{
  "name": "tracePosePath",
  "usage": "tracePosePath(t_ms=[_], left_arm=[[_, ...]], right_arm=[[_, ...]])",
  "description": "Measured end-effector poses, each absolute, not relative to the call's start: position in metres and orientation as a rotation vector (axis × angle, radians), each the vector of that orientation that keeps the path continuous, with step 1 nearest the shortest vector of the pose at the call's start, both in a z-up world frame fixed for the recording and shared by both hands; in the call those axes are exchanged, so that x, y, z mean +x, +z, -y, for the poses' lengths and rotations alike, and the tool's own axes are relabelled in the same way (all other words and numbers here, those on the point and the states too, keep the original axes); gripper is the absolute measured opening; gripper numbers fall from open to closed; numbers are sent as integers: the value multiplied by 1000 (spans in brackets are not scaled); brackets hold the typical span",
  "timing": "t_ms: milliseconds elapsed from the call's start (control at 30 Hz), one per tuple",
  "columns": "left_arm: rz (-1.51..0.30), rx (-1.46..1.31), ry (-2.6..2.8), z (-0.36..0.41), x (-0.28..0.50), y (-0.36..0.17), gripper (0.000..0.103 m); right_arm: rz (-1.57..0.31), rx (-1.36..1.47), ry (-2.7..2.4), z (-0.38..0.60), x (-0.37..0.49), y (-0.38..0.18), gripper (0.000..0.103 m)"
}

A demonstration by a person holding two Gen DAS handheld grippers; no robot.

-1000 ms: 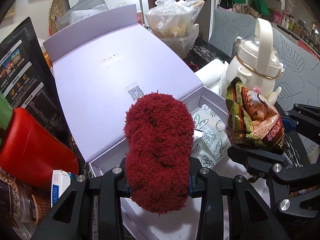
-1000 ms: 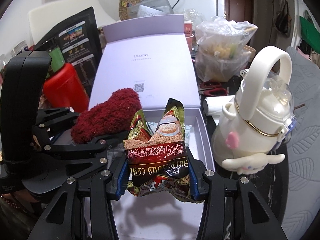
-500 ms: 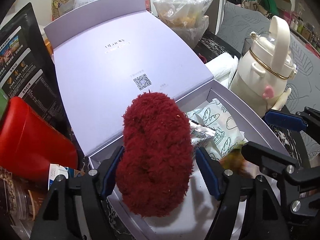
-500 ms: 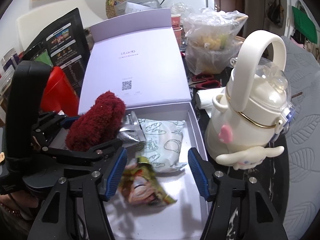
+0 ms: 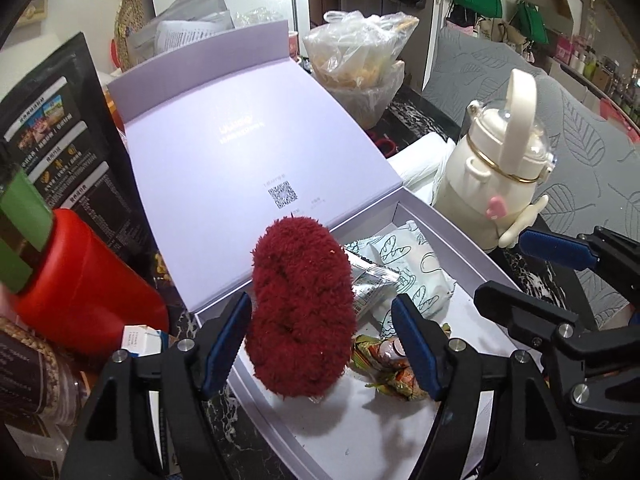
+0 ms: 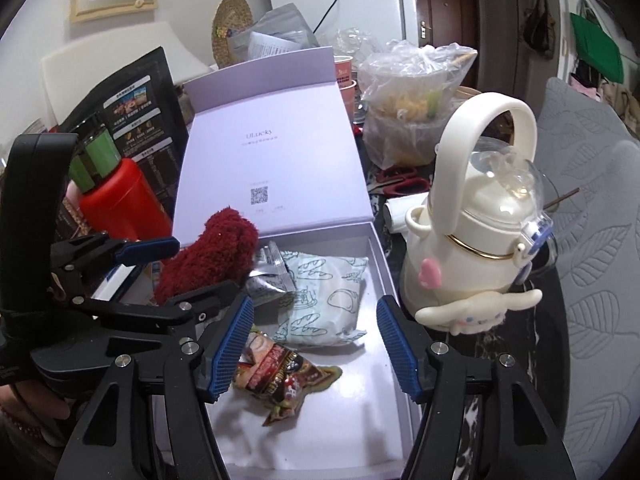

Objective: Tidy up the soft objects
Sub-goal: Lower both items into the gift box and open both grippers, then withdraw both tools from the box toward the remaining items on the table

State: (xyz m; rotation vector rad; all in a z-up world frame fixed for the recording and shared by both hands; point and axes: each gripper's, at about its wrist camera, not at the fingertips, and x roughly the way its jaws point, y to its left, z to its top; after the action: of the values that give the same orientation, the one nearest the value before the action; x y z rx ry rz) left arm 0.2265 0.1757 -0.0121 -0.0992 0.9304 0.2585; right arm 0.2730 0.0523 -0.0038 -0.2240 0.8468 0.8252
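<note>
A dark red fluffy soft thing (image 5: 300, 312) stands on end in the left part of the open lilac box (image 6: 384, 268). My left gripper (image 5: 320, 312) is open around it, and a gap shows at the right pad. A crumpled green and red snack packet (image 6: 276, 376) lies on the box's white floor, under and between the open jaws of my right gripper (image 6: 314, 308), untouched. A white bread-print packet (image 6: 328, 300) and a silver packet (image 6: 268, 276) lie further back in the box. From the right wrist view, the left gripper (image 6: 204, 268) shows beside the red thing (image 6: 216, 252).
The box's lid (image 5: 248, 152) leans back behind the tray. A white kettle-shaped bottle (image 6: 472, 248) stands close to the box's right wall. A red canister (image 5: 80, 280) and a black bag (image 6: 132, 120) crowd the left. A plastic bag of food (image 6: 412, 100) sits behind.
Both grippers went from shut to open. The snack packet dropped from the right gripper onto the box floor. The red fluffy thing was let go and now stands in the box.
</note>
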Motion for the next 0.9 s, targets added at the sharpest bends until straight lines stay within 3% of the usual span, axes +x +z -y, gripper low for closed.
tracePosePath(t_ms=[900], left_arm=[[-762, -75, 258, -128, 128, 58, 72]], right_arm=[[-665, -200, 816, 4, 178, 62, 68]])
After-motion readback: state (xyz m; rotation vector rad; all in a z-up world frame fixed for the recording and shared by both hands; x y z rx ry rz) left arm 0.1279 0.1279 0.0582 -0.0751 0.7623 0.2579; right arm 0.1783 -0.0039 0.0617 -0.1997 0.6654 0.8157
